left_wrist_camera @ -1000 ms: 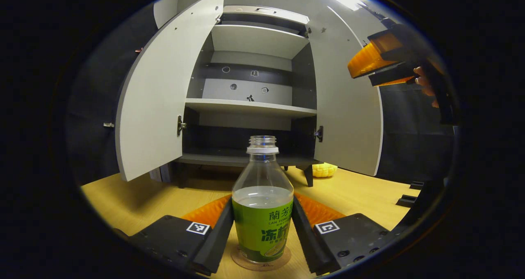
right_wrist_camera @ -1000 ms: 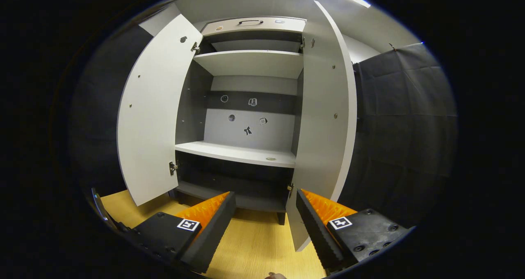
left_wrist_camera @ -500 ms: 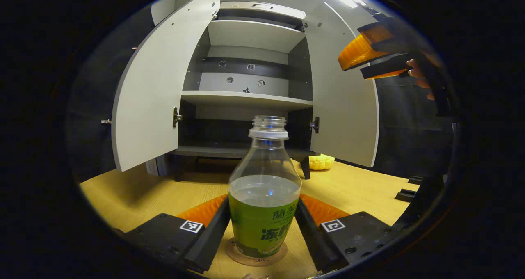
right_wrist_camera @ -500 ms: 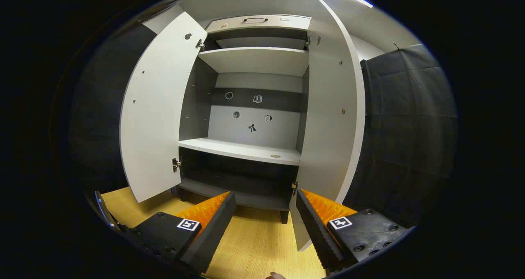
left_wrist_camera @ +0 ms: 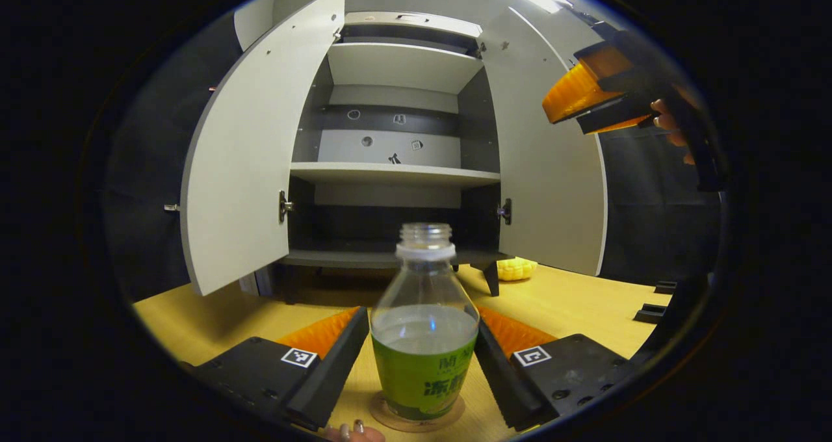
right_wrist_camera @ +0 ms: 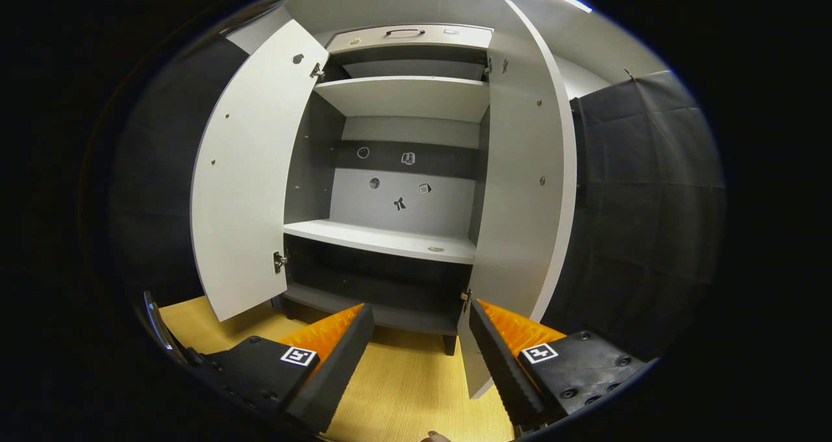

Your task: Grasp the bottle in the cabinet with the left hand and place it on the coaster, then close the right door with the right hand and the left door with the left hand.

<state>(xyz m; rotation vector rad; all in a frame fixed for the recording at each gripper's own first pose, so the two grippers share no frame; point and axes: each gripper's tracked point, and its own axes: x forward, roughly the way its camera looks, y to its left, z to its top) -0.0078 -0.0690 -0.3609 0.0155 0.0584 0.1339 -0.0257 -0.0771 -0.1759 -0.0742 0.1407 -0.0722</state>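
**benchrat:** Wooden tabletop (left_wrist_camera: 572, 305), light yellow grain, with the grey cabinet (left_wrist_camera: 396, 169) standing on it. Left door (left_wrist_camera: 247, 162) and right door (left_wrist_camera: 552, 169) both swung wide, shelves bare apart from a few small stickers on the back panel.

**tinkerpaws:** where's the bottle at?

**benchrat:** Plastic bottle (left_wrist_camera: 424, 325), green label, no cap, partly filled, standing upright on the round coaster (left_wrist_camera: 390, 419) in front of the cabinet. It sits between the fingers of the left gripper (left_wrist_camera: 422, 367). Right pad looks like it's against the label, but there's a thin strip of table showing on the left side, so I'd call the jaws parted a little around it rather than pinching.

**tinkerpaws:** and the other one?

**benchrat:** From the left gripper view, the right gripper (left_wrist_camera: 595, 104) is up high just beside the right door's outer edge, a hand (left_wrist_camera: 673, 127) on it. In its own view the right gripper (right_wrist_camera: 421, 348) has jaws spread wide, holding nothing, facing the cabinet (right_wrist_camera: 396, 188). Oh, and a yellow corn cob (left_wrist_camera: 515, 268) lies by the cabinet foot.
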